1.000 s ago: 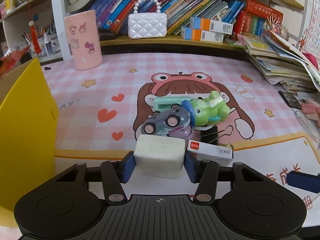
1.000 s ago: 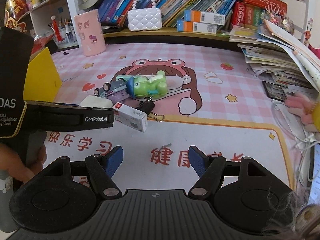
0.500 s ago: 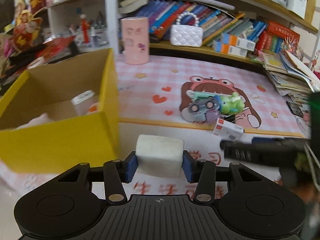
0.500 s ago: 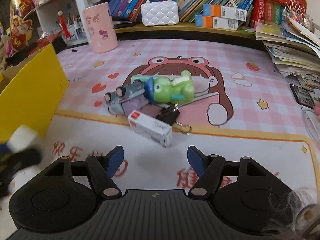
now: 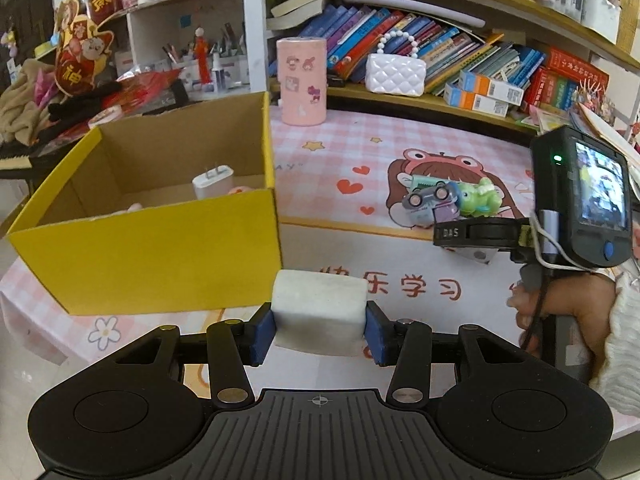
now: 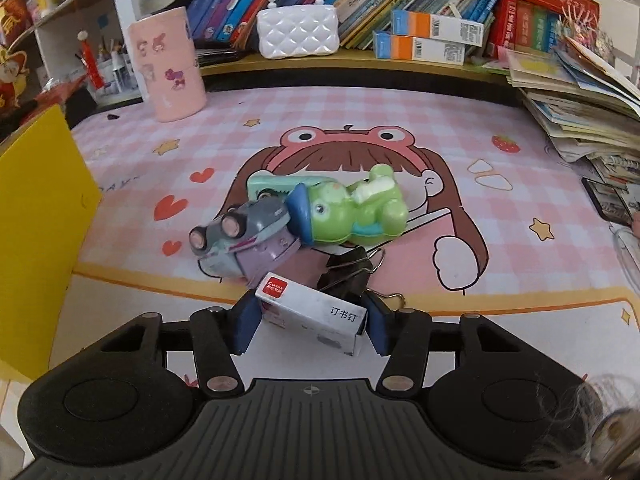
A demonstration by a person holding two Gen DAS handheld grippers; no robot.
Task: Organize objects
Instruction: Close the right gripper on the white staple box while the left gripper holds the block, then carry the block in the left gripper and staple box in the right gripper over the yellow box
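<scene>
My left gripper (image 5: pixel 320 332) is shut on a white block (image 5: pixel 319 304), held just off the near right corner of the open yellow box (image 5: pixel 160 256). A white charger plug (image 5: pixel 212 180) lies inside the box. My right gripper (image 6: pixel 308 324) is down at the white staples box (image 6: pixel 312 314). Its jaws are closing, and the blue pads (image 6: pixel 246 324) touch the two ends of the box. Just beyond lie a black binder clip (image 6: pixel 344 272), a grey toy car (image 6: pixel 240 232), a green frog toy (image 6: pixel 356 212) and a teal piece (image 6: pixel 272 184).
A pink cup (image 6: pixel 168 76) stands at the back left of the mat, and a white purse (image 6: pixel 298 34) sits on the low shelf. Stacked books (image 6: pixel 580 120) crowd the right edge. The yellow box wall (image 6: pixel 36 240) is on the left. A hand (image 5: pixel 560 304) holds the right gripper.
My left gripper carried the white block left to the yellow box, whose inside now shows. My right gripper moved forward and down to the staples box and narrowed its jaws around it.
</scene>
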